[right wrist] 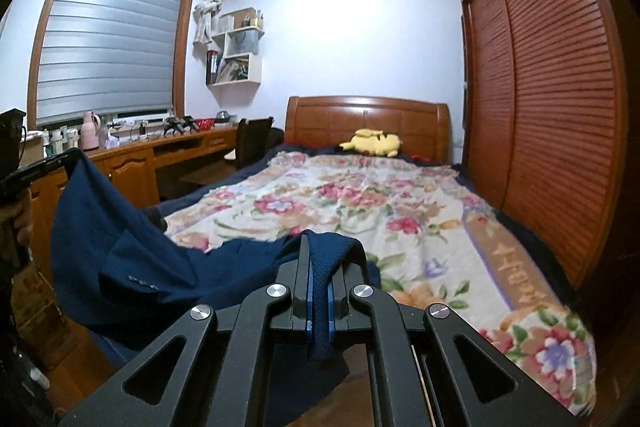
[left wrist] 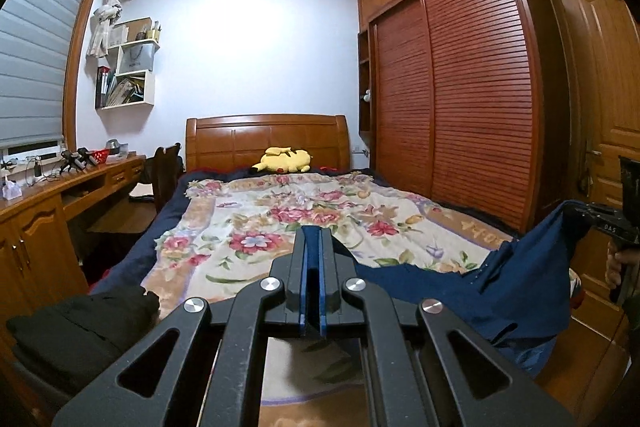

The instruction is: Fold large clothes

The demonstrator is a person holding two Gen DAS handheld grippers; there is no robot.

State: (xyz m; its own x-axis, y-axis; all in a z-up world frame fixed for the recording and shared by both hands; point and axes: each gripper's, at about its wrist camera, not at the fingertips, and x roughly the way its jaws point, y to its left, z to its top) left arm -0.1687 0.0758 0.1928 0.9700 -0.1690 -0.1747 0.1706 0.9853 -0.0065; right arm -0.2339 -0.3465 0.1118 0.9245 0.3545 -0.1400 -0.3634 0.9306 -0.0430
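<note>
A navy blue jacket (right wrist: 132, 251) is held stretched above the foot of the bed (right wrist: 360, 199) with its floral blanket. My right gripper (right wrist: 319, 247) is shut on one part of the jacket, the cloth pinched between its blue pads and hanging below. My left gripper (left wrist: 312, 231) is shut, with a thin edge of the blue cloth between its pads; in the right wrist view it shows at far left (right wrist: 60, 159) holding the other end of the jacket. In the left wrist view the jacket (left wrist: 512, 287) sags to the right, toward the right gripper (left wrist: 600, 219).
A yellow plush toy (left wrist: 286, 160) lies by the headboard. A black garment (left wrist: 80, 323) lies at the bed's near left corner. A wooden desk (left wrist: 60, 195) and chair (left wrist: 166, 167) stand left; a slatted wardrobe (left wrist: 460, 99) and a door (left wrist: 600, 107) stand right.
</note>
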